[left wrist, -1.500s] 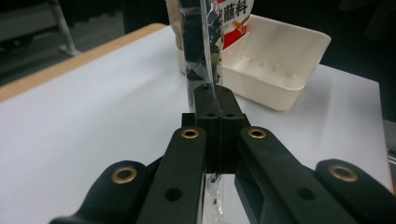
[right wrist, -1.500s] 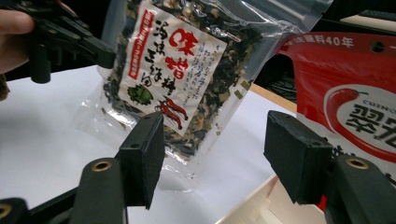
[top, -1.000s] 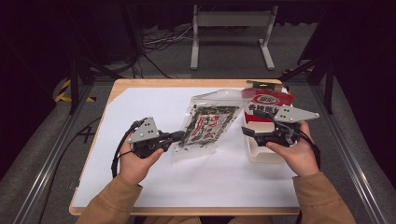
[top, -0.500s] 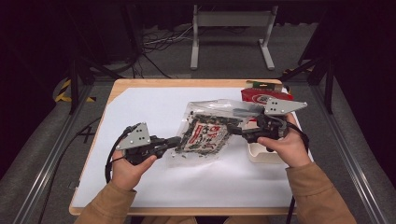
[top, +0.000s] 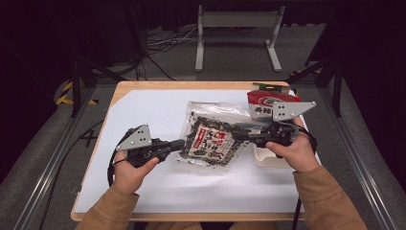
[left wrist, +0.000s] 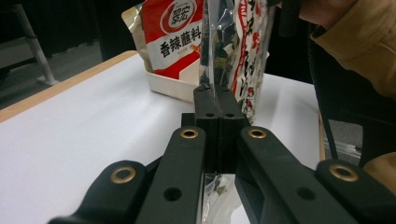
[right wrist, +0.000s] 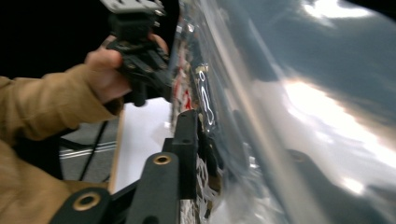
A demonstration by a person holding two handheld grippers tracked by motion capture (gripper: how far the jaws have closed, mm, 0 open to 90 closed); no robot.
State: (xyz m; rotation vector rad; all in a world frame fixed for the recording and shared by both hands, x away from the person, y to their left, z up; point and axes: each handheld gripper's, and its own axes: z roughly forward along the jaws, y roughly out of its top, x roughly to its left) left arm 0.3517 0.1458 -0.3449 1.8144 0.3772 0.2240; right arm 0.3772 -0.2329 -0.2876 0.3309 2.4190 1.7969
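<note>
A clear bag of dark dried seaweed (top: 213, 139) with a red and white label hangs above the white table sheet between the two grippers. My left gripper (top: 181, 145) is shut on its lower left edge; in the left gripper view the jaws (left wrist: 217, 91) pinch the film seam and the bag (left wrist: 233, 37) rises above them. My right gripper (top: 238, 133) reaches the bag's right edge. Its jaws have just been closing, with the bag (right wrist: 280, 70) between them. One jaw lies against the film and the other shows through it, apart.
A red and white snack packet (top: 268, 103) stands in a small white tray (top: 268, 155) at the right, just behind the right hand. The wooden table's edge (top: 191, 85) runs along the back. A metal stand (top: 237, 33) is on the floor beyond.
The right gripper has moved left from above the tray to the bag's right edge, and its jaws have narrowed around the film. The left gripper keeps its hold.
</note>
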